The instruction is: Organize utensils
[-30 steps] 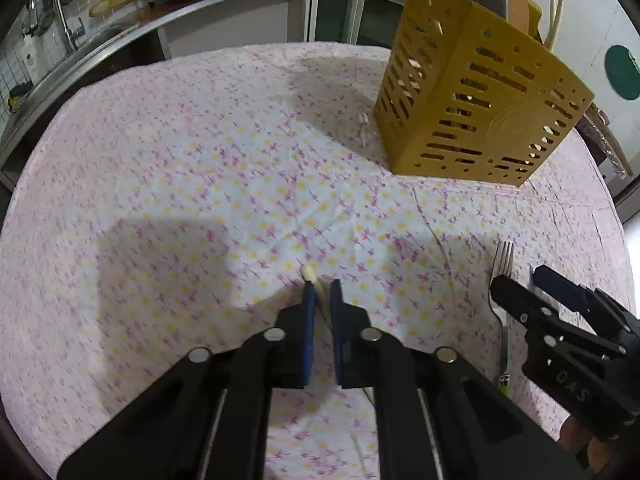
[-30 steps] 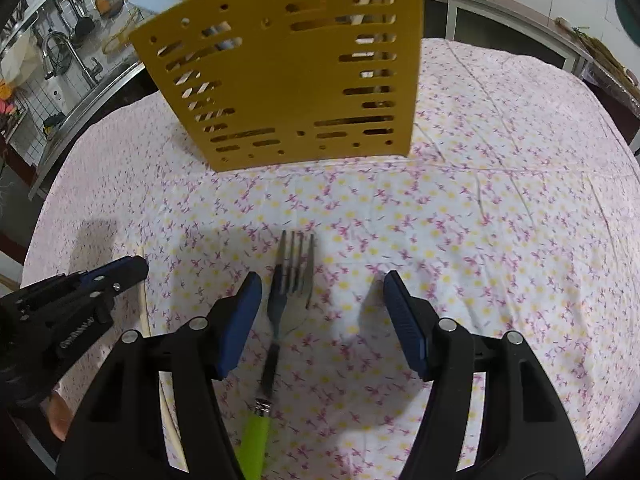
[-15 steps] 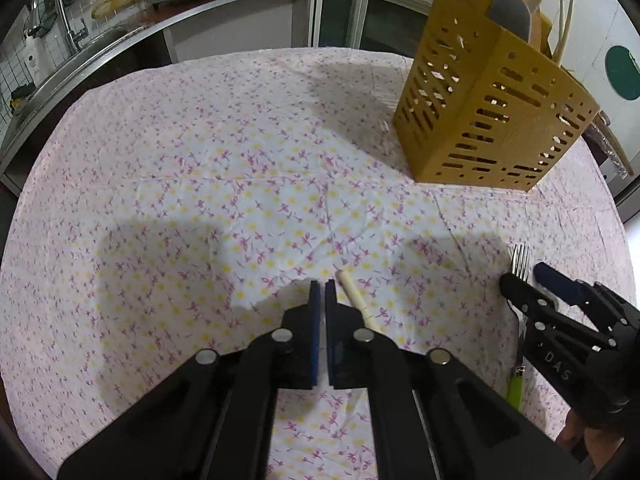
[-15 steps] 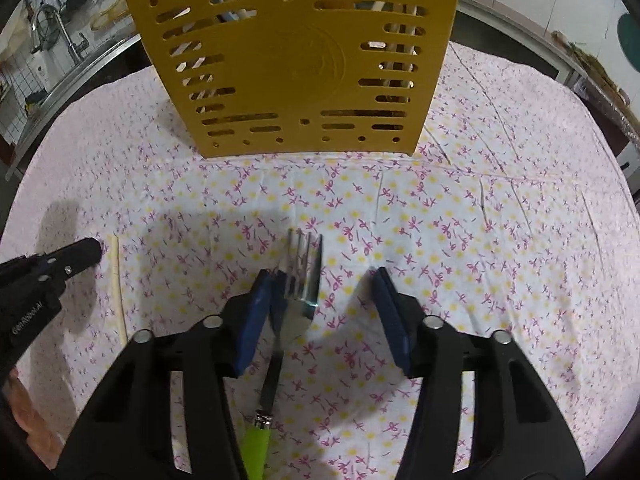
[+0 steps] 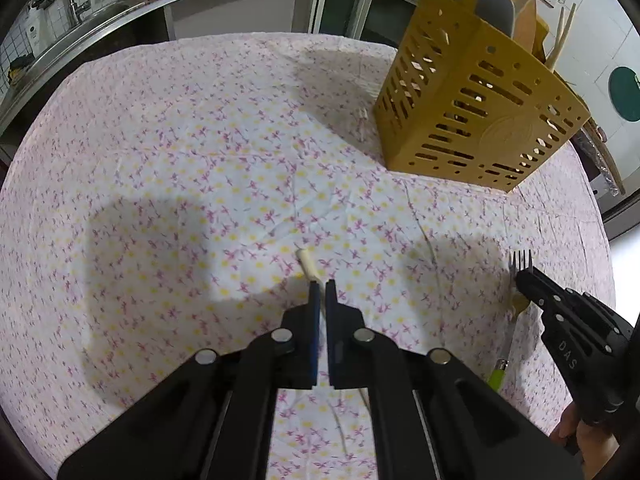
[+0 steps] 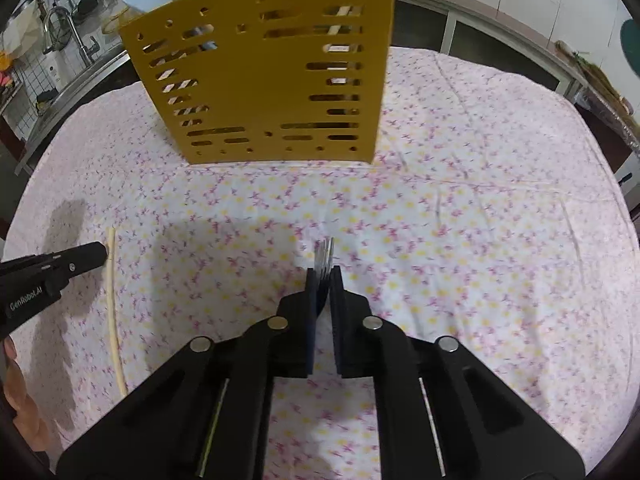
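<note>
My left gripper (image 5: 319,285) is shut on a pale chopstick (image 5: 307,265) whose tip sticks out ahead of the fingers, low over the floral tablecloth. In the right wrist view the same chopstick (image 6: 113,308) lies along the cloth by the left gripper (image 6: 98,254). My right gripper (image 6: 323,273) is shut on a green-handled fork (image 6: 325,257), tines pointing forward. In the left wrist view the fork (image 5: 520,261) and right gripper (image 5: 524,280) are at the right. The yellow perforated utensil holder (image 5: 472,116) stands upright at the back, holding several utensils; it also shows in the right wrist view (image 6: 264,76).
The round table has a floral tablecloth (image 5: 180,152). A counter with a sink and tap (image 5: 76,4) runs behind it on the left. Cabinets (image 6: 460,28) stand behind the table.
My right gripper closed from wide open onto the fork's head. My left gripper closed tighter on the chopstick and stayed low over the cloth.
</note>
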The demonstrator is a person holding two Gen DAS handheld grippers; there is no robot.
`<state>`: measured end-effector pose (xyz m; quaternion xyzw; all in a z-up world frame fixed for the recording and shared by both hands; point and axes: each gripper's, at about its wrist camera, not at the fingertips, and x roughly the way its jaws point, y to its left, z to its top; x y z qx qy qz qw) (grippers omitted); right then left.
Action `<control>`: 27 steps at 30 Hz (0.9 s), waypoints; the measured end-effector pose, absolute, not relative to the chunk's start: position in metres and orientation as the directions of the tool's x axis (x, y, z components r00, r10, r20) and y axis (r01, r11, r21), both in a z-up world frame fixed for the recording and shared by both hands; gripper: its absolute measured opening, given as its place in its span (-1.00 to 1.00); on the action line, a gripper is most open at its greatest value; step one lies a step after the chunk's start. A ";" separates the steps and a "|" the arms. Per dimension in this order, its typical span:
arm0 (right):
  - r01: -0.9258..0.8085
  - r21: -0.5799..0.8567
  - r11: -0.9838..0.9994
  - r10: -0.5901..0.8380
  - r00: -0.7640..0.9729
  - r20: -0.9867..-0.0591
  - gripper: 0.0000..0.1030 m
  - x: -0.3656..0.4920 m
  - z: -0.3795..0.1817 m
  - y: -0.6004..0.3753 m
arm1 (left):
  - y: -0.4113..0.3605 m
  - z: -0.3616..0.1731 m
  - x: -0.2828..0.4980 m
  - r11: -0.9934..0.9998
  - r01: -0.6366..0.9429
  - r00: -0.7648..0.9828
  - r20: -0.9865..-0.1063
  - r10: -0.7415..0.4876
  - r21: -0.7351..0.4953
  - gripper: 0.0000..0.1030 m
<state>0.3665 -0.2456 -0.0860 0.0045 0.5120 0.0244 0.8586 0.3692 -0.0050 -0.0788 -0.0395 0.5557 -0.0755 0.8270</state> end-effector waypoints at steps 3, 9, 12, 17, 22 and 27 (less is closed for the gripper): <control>-0.033 0.053 0.998 0.062 0.476 -0.877 -0.87 0.366 -0.088 -0.255 | -0.013 -0.081 0.372 0.989 0.075 0.362 -0.921 -0.148 -0.129 -0.94; -0.027 0.099 0.995 0.099 0.481 -0.871 -0.89 0.369 -0.089 -0.257 | -0.020 -0.084 0.379 0.987 0.075 0.350 -0.923 -0.158 -0.140 -0.93; -0.023 0.115 0.993 0.111 0.497 -0.861 -0.91 0.369 -0.086 -0.263 | -0.019 -0.095 0.389 0.981 0.082 0.300 -0.934 -0.193 -0.176 -0.93; -0.025 0.108 0.994 0.105 0.518 -0.849 -0.93 0.365 -0.077 -0.271 | -0.017 -0.096 0.395 0.978 0.085 0.301 -0.931 -0.209 -0.192 -0.94; -0.024 0.102 0.994 0.099 0.532 -0.841 -0.94 0.359 -0.068 -0.271 | -0.014 -0.093 0.394 0.976 0.088 0.311 -0.925 -0.216 -0.198 -0.99; -0.028 0.107 0.994 0.105 0.550 -0.828 -0.94 0.353 -0.059 -0.274 | -0.009 -0.057 0.369 0.978 0.123 0.403 -0.892 -0.203 -0.167 -0.99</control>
